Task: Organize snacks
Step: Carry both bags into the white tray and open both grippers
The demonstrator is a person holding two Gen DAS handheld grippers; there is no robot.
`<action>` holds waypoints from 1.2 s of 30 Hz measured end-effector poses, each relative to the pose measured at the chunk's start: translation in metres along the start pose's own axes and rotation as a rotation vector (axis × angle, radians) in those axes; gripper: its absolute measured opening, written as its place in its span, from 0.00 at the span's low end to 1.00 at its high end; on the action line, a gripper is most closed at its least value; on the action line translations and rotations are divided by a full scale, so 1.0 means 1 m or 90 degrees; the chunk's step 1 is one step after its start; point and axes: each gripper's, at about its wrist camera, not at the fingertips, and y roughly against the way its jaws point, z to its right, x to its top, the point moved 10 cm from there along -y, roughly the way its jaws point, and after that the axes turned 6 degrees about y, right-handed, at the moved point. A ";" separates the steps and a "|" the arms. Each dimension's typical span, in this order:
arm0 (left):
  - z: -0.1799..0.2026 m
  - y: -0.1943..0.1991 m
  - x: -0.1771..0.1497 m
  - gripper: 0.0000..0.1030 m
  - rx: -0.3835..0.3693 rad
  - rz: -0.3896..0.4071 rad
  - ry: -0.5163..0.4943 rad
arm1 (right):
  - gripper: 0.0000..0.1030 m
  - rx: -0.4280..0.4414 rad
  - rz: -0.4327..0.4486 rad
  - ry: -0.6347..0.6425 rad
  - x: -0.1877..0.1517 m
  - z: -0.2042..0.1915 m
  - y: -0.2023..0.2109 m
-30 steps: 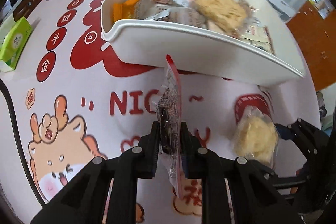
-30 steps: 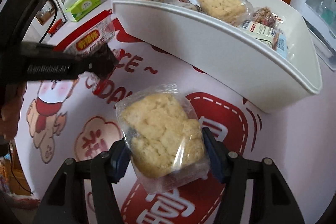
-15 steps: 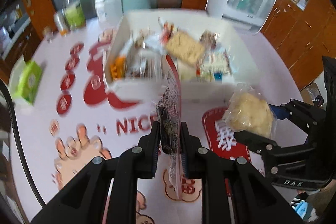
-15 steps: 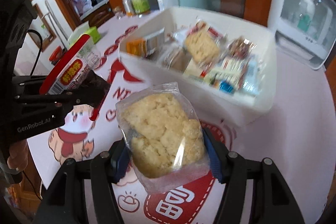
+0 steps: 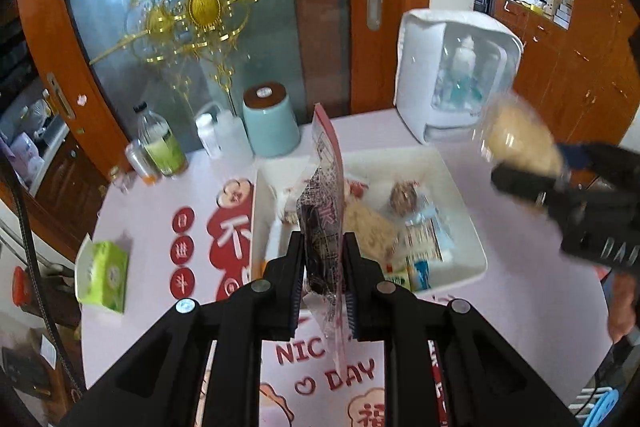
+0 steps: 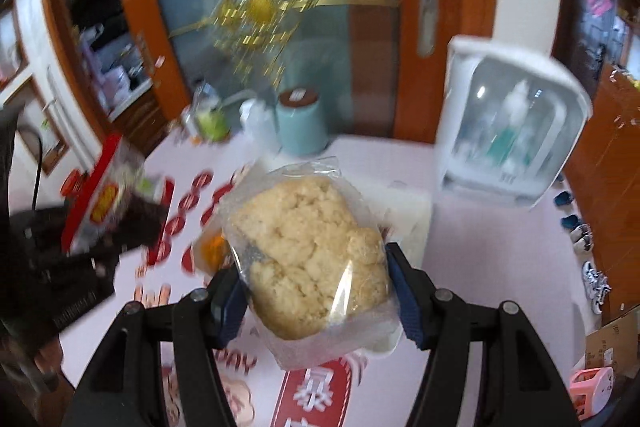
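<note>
The left gripper (image 5: 323,267) is closed on a thin red-edged snack packet (image 5: 325,211), held upright on its edge above the near part of the white bin (image 5: 472,227). The right gripper (image 6: 316,287) clamps a clear bag of pale crumbly cake (image 6: 308,255), raised in the air. Farther stand a teal jar (image 5: 271,121) and a white appliance (image 5: 456,75).

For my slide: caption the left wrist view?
Left gripper grips a red-edged clear snack packet above the white snack bin.
</note>
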 end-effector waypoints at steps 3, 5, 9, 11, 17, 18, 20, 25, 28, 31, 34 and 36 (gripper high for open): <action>-0.005 -0.002 0.021 0.16 0.010 0.013 0.003 | 0.62 -0.019 0.011 -0.017 0.028 0.010 0.002; -0.007 -0.005 0.032 0.16 0.011 0.019 0.011 | 0.62 -0.033 0.015 -0.022 0.041 0.015 -0.002; -0.016 -0.024 0.043 0.16 0.022 0.018 0.030 | 0.62 -0.057 0.004 -0.031 0.052 0.024 -0.022; -0.019 -0.039 0.042 0.16 0.022 0.004 0.041 | 0.62 -0.062 -0.011 -0.041 0.049 0.028 -0.038; -0.024 -0.086 0.029 0.16 0.025 -0.042 0.049 | 0.62 -0.066 -0.076 -0.072 0.022 0.039 -0.086; -0.024 -0.091 0.028 0.16 0.026 -0.047 0.048 | 0.62 -0.067 -0.085 -0.074 0.019 0.040 -0.093; -0.025 -0.105 0.024 0.16 0.027 -0.058 0.045 | 0.62 -0.068 -0.101 -0.081 0.011 0.043 -0.107; -0.025 -0.130 0.016 0.16 0.032 -0.079 0.044 | 0.62 -0.065 -0.130 -0.094 -0.001 0.045 -0.132; -0.023 -0.139 0.013 0.36 0.032 -0.087 0.045 | 0.62 -0.054 -0.150 -0.107 -0.008 0.043 -0.144; -0.020 -0.143 0.010 0.96 0.030 -0.095 0.046 | 0.73 -0.056 -0.160 -0.112 -0.014 0.042 -0.152; -0.014 -0.144 0.005 0.96 0.024 -0.098 0.022 | 0.89 -0.064 -0.145 -0.105 -0.013 0.041 -0.151; -0.013 -0.144 0.001 0.96 0.033 -0.105 0.004 | 0.89 -0.064 -0.144 -0.102 -0.014 0.039 -0.149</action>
